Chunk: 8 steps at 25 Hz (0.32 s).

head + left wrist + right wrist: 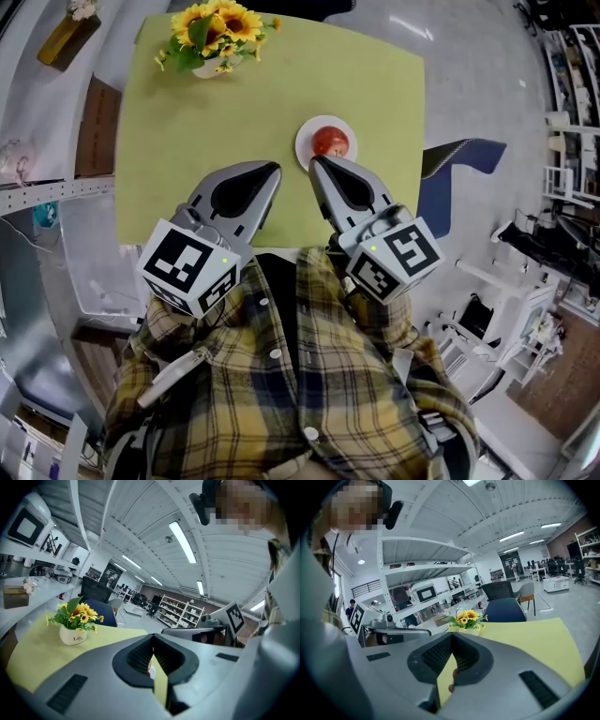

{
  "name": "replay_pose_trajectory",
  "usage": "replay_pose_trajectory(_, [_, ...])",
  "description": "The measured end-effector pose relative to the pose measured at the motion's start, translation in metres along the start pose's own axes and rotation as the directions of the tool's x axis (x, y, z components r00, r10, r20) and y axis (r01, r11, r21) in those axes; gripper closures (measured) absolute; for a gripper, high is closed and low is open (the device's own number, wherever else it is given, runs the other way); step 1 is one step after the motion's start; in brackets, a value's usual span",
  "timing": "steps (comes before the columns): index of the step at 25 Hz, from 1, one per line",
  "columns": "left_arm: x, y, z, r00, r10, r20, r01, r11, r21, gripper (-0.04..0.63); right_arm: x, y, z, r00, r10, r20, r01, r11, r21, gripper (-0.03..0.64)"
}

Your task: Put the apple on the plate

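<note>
Jaws together, empty: left hand-held gripper (273,170); right one (315,161)

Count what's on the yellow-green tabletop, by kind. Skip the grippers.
apple: 1
white plate: 1
vase of sunflowers: 1
total: 3
</note>
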<state>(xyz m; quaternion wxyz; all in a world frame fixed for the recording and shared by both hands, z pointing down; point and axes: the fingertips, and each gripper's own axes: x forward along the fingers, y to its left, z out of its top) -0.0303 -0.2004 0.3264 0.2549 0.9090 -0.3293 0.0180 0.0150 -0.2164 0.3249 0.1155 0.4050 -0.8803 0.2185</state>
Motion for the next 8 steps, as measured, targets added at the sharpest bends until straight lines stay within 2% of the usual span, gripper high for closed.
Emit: replay_pose_trajectory(8, [0.0034, -0.0007, -0.0029, 1.0, -0.01, -0.003, 0.01, 0.999, -0.038, 0.588, 0.0022, -0.0019, -0.0004, 1.0, 0.008, -0.004, -0.008, 1.0, 0.0, 0.62])
